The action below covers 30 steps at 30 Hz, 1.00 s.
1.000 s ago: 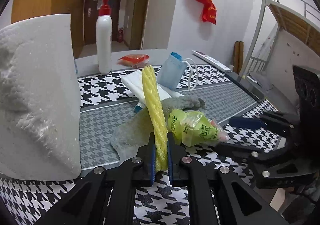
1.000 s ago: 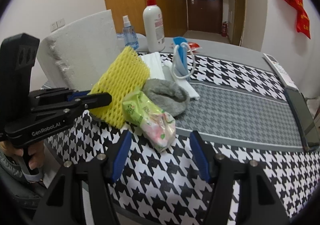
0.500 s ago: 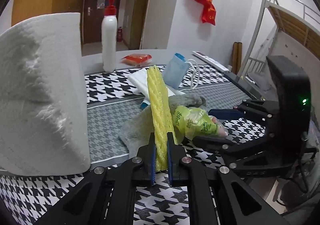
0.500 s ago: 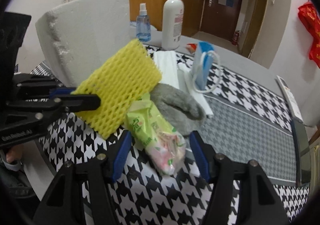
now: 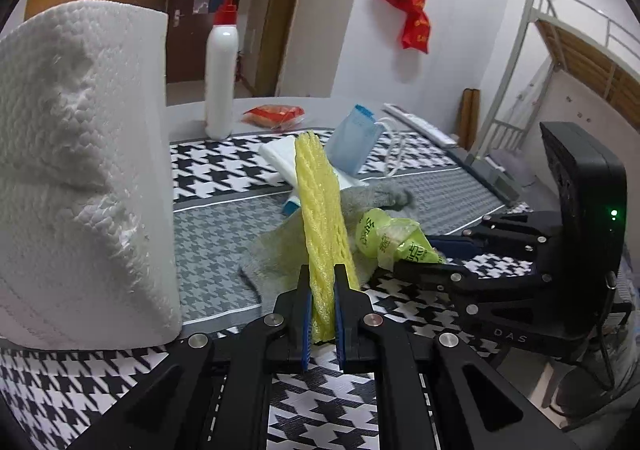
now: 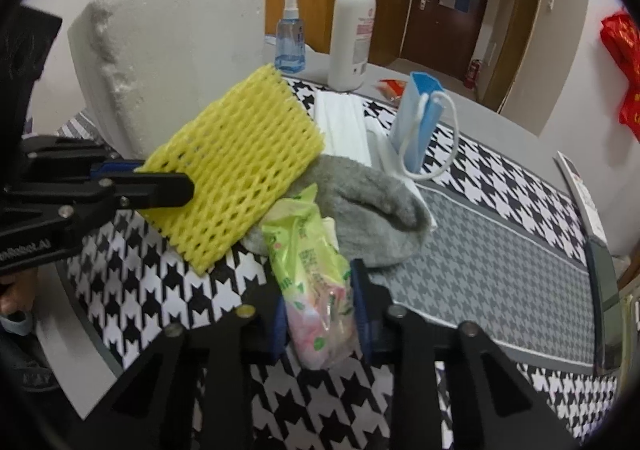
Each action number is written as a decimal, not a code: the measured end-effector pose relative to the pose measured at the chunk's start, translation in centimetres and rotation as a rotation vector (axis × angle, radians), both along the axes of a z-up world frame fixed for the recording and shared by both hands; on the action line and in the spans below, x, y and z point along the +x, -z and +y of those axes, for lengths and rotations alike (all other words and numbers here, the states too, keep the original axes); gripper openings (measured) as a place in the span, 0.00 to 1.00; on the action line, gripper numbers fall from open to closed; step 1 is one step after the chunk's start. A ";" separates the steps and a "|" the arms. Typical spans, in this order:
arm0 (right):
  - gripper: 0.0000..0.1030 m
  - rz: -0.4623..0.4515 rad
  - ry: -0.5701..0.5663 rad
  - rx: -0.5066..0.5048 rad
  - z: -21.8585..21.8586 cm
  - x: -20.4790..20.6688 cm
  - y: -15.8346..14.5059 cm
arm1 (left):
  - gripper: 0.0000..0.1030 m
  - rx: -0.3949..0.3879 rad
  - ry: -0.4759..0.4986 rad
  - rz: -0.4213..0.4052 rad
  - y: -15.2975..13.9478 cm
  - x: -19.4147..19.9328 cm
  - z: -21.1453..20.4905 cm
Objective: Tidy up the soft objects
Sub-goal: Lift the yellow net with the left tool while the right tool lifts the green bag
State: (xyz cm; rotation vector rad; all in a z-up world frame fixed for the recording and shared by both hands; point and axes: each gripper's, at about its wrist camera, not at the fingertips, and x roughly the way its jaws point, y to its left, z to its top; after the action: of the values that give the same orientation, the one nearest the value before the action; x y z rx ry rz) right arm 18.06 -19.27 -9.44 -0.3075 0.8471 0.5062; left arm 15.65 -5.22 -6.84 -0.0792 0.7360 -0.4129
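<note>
yellow foam net (image 6: 236,165), houndstooth tablecloth (image 6: 500,185)

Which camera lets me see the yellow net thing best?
The right wrist view: the yellow foam net shows its whole broad mesh face there, pinched at one edge by the left hand-held gripper. The left wrist view shows it edge-on, a thin strip between the pads.

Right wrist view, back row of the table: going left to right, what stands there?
White foam block → small blue spray bottle → white pump bottle with red top → blue face-mask pack.
</note>
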 end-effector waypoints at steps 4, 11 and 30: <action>0.26 -0.004 0.040 0.061 -1.1 -1.1 -1.0 | 0.09 0.008 -0.005 -0.038 -0.7 -0.6 0.1; 0.26 -0.045 0.143 0.178 -2.8 -3.1 -3.2 | 0.09 0.030 -0.022 -0.068 -1.9 -1.7 0.1; 0.26 -0.195 0.329 0.256 -3.8 -7.3 -6.7 | 0.09 0.050 0.009 -0.190 -5.3 -3.5 0.7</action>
State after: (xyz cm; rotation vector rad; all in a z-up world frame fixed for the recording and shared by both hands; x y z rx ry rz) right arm 10.81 -23.08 -2.75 0.0202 0.6185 0.2676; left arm 12.14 -4.48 -1.54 0.0106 0.5595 -0.4043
